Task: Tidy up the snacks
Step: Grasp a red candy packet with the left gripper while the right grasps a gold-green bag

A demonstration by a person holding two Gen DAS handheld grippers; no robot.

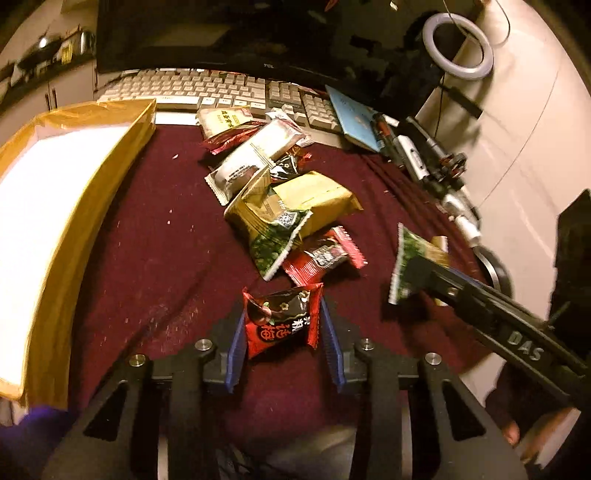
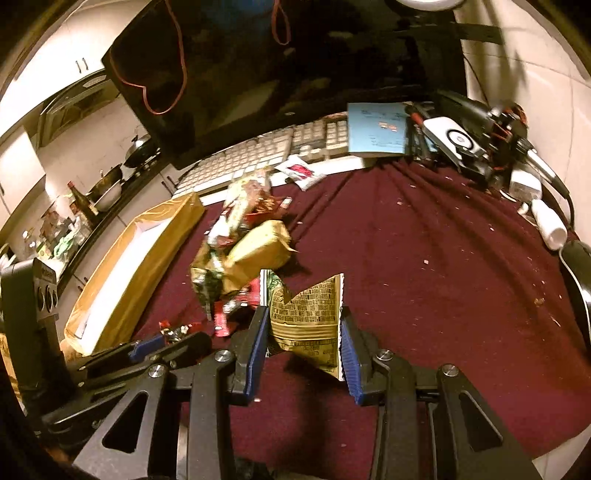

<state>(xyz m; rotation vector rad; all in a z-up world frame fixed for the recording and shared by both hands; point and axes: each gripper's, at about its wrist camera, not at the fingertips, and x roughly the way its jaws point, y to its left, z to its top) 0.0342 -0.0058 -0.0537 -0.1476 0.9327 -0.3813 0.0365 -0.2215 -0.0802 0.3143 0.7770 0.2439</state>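
A pile of snack packets [image 1: 280, 192] lies on the dark red cloth [image 1: 166, 258]. My left gripper [image 1: 282, 325] is shut on a red and black snack packet [image 1: 282, 319], low over the cloth. My right gripper [image 2: 303, 321] is shut on a green and gold snack packet [image 2: 306, 310], held above the cloth; it also shows in the left wrist view [image 1: 410, 258]. The pile also shows in the right wrist view [image 2: 240, 251]. A yellow-walled box [image 1: 92, 206] with a white inside stands at the left; it also shows in the right wrist view [image 2: 147, 254].
A keyboard [image 1: 221, 88] and dark monitor [image 1: 221, 33] stand behind the pile. A blue booklet [image 1: 351, 118], tools [image 1: 417, 151], a ring light [image 1: 458, 44] and a white bottle [image 2: 550, 221] crowd the right side. Crumbs dot the cloth.
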